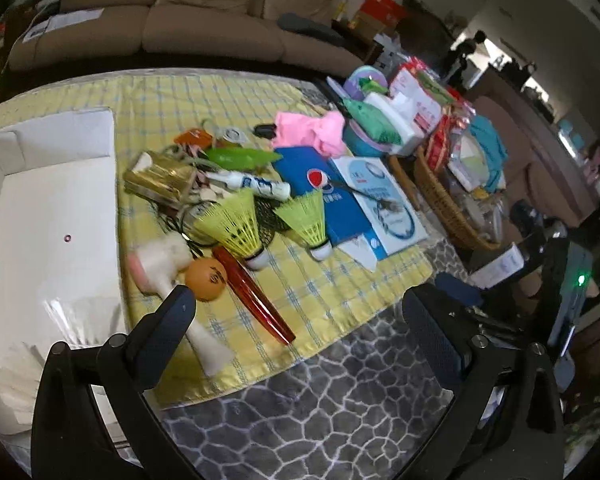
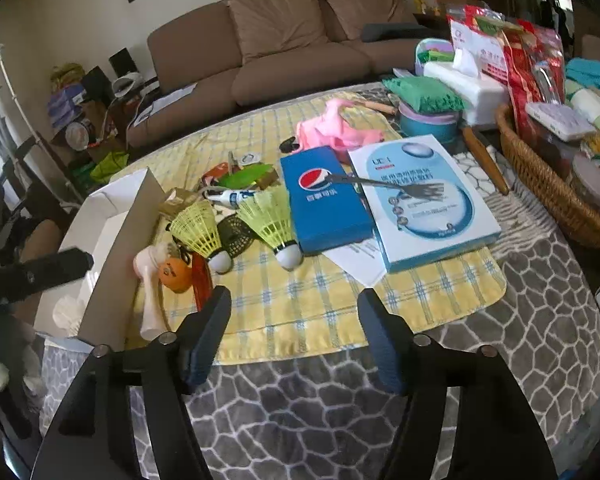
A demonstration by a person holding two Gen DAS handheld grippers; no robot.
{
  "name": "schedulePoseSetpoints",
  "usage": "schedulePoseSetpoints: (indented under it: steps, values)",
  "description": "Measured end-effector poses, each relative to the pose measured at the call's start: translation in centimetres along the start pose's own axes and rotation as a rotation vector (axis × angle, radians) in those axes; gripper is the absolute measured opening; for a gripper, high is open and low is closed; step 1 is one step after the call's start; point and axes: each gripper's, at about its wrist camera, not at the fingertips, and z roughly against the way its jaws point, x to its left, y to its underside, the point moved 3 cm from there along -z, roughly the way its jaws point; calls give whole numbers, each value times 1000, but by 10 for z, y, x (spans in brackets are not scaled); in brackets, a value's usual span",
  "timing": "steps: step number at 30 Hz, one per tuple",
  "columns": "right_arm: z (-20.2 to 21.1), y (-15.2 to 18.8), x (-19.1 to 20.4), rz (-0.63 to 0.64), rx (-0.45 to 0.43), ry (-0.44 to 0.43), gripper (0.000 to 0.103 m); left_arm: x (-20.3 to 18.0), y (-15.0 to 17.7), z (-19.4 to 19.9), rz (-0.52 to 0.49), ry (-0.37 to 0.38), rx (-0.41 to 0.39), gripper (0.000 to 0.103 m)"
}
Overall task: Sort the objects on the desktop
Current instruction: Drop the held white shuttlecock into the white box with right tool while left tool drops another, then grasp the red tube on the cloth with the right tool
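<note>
- Behind the cluttered counter [image 2: 540,320] a brown sofa [image 2: 292,52] lines the wall; a yellow checked cloth [image 2: 308,300] carries the pile I am sorting, with a white box [image 1: 52,208] at its left edge as the likely bin.
- My left gripper [image 1: 296,320] hangs low over the near cloth edge, fingers wide apart and holding nothing; its left finger sits just in front of the orange ball [image 1: 207,278].
- My right gripper [image 2: 294,312] hovers further back over bare cloth, fingers likewise spread and empty, aimed toward the two yellow shuttlecocks [image 2: 268,220].
- Risk: the ball lies against a red pen [image 1: 252,296] and a white-handled brush [image 1: 168,264]; a careless closing could send the ball rolling off the counter or drag the pen along.
- Risk: the shuttlecocks' skirts may crush if pinched across the mesh rather than at the cork.
- A fork [image 2: 384,186] rests across the blue Pepsi box [image 2: 324,200] and a pale blue box [image 2: 424,200]; nudging either could tip it.
- What lies beneath the shuttlecocks looks like dark netting, though I cannot be sure.
</note>
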Motion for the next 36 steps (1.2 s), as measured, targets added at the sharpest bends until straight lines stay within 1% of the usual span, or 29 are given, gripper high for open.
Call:
schedulePoseSetpoints:
  steps: [2, 4, 7, 9, 10, 13, 15, 18, 19, 20, 21, 22, 24, 25, 28, 29, 31, 32, 33, 34, 36]
  values:
    - [-4, 5, -1, -1, 9, -10, 68, -6, 10, -4, -26, -53, -6, 103]
    - [-7, 10, 2, -1, 15, -13, 68, -7, 21, -4, -42, -85, -18, 103]
    - [-16, 17, 10, 5, 36, -44, 68, -5, 45, 6, -40, -87, -66, 103]
    - [-23, 21, 24, 49, 53, -62, 68, -1, 67, 18, -23, -65, -111, 103]
    - [-28, 23, 33, 85, 59, -66, 68, 2, 77, 23, -17, -71, -124, 103]
    - [-47, 28, 62, 195, 88, -81, 61, 9, 96, 30, 5, -71, -130, 103]
    - [-62, 29, 79, 248, 109, -100, 52, 13, 102, 33, 22, -66, -126, 103]
    - [-85, 26, 99, 314, 130, -91, 47, 13, 105, 38, 15, -72, -127, 103]
    - [-91, 26, 102, 324, 135, -86, 46, 12, 104, 39, 8, -76, -128, 103]
    - [-98, 25, 104, 331, 142, -80, 43, 11, 103, 40, 2, -78, -129, 103]
    - [-105, 25, 105, 331, 154, -79, 38, 10, 103, 41, 0, -81, -130, 103]
    - [-113, 26, 105, 328, 171, -82, 35, 11, 101, 42, 1, -84, -132, 103]
    - [-123, 30, 106, 332, 203, -93, 22, 11, 97, 43, 4, -85, -136, 103]
    - [-126, 32, 106, 342, 216, -93, 19, 10, 95, 42, 6, -85, -139, 103]
    - [-123, 33, 102, 369, 213, -78, 18, 9, 90, 38, 5, -91, -135, 102]
    - [-120, 32, 96, 343, 219, -73, 18, 8, 88, 35, 7, -94, -131, 100]
    - [-113, 30, 83, 282, 231, -92, 18, 5, 81, 30, 18, -100, -122, 99]
    - [-107, 31, 77, 251, 234, -101, 18, 4, 79, 26, 22, -107, -118, 96]
    - [-98, 31, 67, 224, 230, -104, 18, 2, 76, 23, 26, -110, -114, 93]
    - [-91, 30, 60, 209, 225, -102, 18, -1, 72, 18, 31, -116, -107, 93]
    - [-77, 31, 46, 171, 212, -98, 18, -5, 67, 6, 40, -133, -96, 89]
